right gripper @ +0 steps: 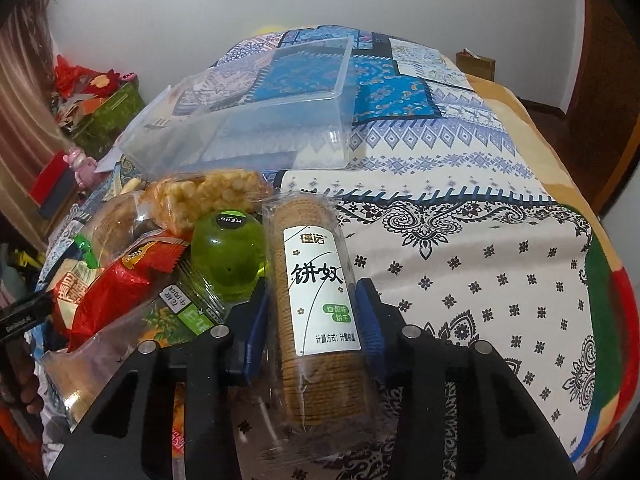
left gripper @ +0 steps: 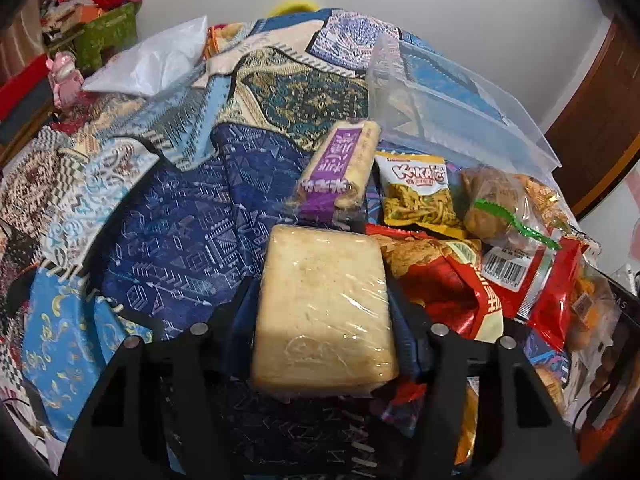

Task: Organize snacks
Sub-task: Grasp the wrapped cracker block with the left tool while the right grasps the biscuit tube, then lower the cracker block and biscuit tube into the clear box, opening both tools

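**Both hand-held grippers clamp snack packs at the edge of the heap**

On a bed covered with a patchwork cloth (left gripper: 168,240) of blue and cream prints, a heap of snacks lies in front of a clear plastic bin (right gripper: 280,120), which rests tilted on the cloth just behind the pile.

Left side: the left hand-held gripper (left gripper: 324,320) has its blue-padded jaws pressed against both long sides of a pale wrapped cake block (left gripper: 324,312), which fills the gap between them. Just beyond it lies a purple-labelled cake pack (left gripper: 336,172), and to the right of that a yellow Kokola noodle-snack bag (left gripper: 416,196), a bag of brown baked pieces tied with a green strip (left gripper: 500,204) and red crinkled packets (left gripper: 452,288), all overlapping.

Right side: the right hand-held gripper (right gripper: 312,320) grips a clear sleeve of round biscuits with a white and green label (right gripper: 316,300); the pads sit tight on both sides of it, and the sleeve lies lengthwise along the fingers. Touching its left side is a green round container (right gripper: 228,252). Behind that rests a bag of puffed rice bars (right gripper: 204,196), with a red packet (right gripper: 124,280) and a green-labelled clear pack (right gripper: 188,312) further left. White paisley cloth (right gripper: 460,260) to the right of the sleeve carries nothing.
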